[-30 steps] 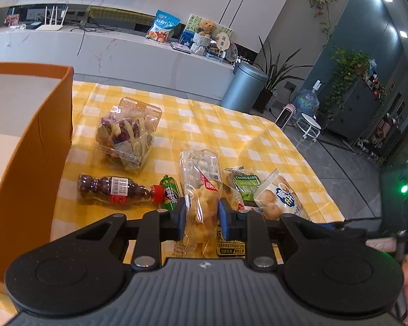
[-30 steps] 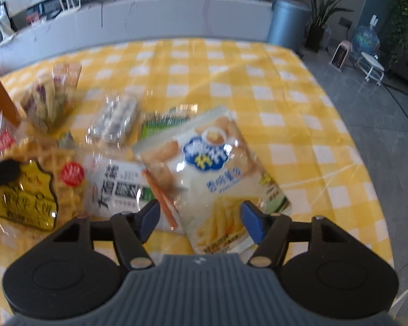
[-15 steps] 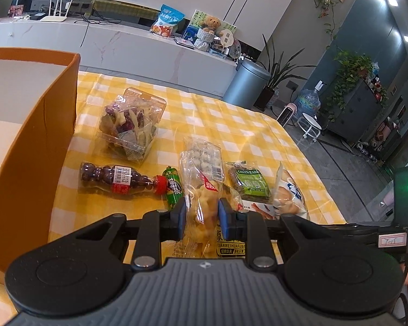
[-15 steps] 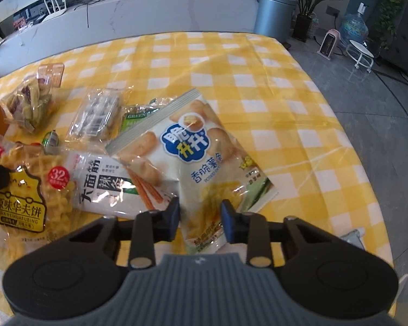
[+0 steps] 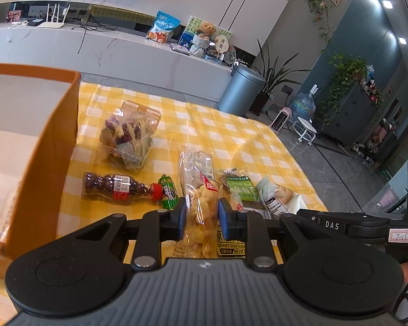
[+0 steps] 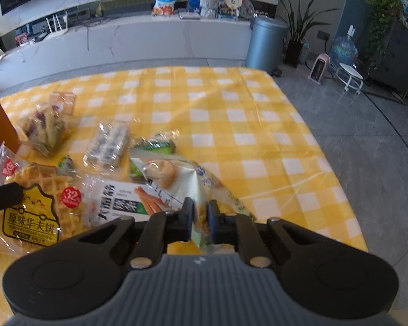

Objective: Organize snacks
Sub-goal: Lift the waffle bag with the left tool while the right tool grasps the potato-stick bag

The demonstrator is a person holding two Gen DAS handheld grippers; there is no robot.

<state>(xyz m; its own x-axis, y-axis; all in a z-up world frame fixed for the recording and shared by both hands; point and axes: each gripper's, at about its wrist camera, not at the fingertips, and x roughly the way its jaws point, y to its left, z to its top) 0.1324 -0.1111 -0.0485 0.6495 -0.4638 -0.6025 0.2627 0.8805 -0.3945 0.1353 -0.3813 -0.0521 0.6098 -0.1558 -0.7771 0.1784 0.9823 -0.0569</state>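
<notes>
Snacks lie scattered on the yellow-and-white checked tablecloth (image 5: pixel 231 125), most of them toward its near edge. In the left wrist view, the left gripper (image 5: pixel 201 218) has its blue-padded fingers (image 5: pixel 181 218) clamped on a clear plastic bag of yellow waffles (image 5: pixel 204 206), which stands up between them. Just left of it lie a small green wrapped sausage (image 5: pixel 168 192) and a clear bottle-shaped pack of dark chocolate balls with a red cap (image 5: pixel 114 187), both on their sides. Beyond them sits a clear plastic box of mixed dried vegetable chips (image 5: pixel 129 133), near the tall orange cardboard box (image 5: pixel 40 163) that fills the left edge. Right of the waffles a green snack packet (image 5: pixel 240 188) and a white puffed-snack bag (image 5: pixel 277 198) rest near the cloth's right edge.

In the right wrist view, the right gripper (image 6: pixel 200 222) is closing, its fingers (image 6: pixel 186 221) pinching the near end of the white puffed-snack bag (image 6: pixel 176 182), whose body crumples upward. Left of it, a clear packet printed with orange sticks (image 6: pixel 122 201) lies flat, touching the waffle bag (image 6: pixel 38 206). Further back are a clear tray of small wrapped sweets (image 6: pixel 107 146), the green packet (image 6: pixel 156 146) and the chip box (image 6: pixel 46 127).
</notes>
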